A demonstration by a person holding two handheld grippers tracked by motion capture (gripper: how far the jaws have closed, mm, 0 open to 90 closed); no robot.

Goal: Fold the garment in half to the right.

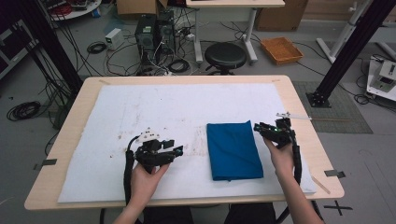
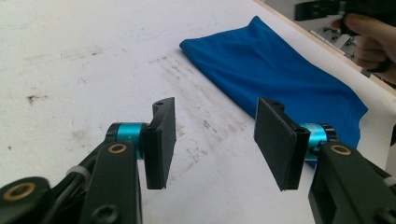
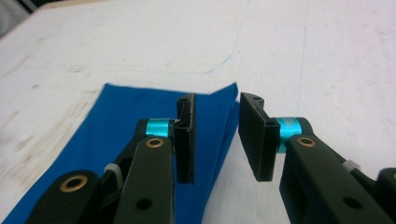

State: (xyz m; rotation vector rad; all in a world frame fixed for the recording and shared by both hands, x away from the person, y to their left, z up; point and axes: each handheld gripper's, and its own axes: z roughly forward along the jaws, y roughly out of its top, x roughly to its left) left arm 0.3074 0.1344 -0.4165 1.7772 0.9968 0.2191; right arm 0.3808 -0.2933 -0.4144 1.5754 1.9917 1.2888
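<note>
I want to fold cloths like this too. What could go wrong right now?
1. The right gripper sits open by the blue cloth's far right corner with nothing between its jaws; closing there might catch only one layer and undo the fold.
2. The white mat is stained near the cloth, so dragging could dirty it.
3. The left gripper is open and apart from the cloth, so nothing pins it; a pull may slide it.

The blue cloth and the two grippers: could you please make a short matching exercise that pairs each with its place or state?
Things:
1. blue cloth
2. left gripper
3. right gripper
4. white mat

Places or states:
A. open, over the bare mat left of the cloth
B. folded flat on the mat
C. covers the tabletop
D. open, at the cloth's far right corner

Pairs: 1-B, 2-A, 3-D, 4-C
</note>
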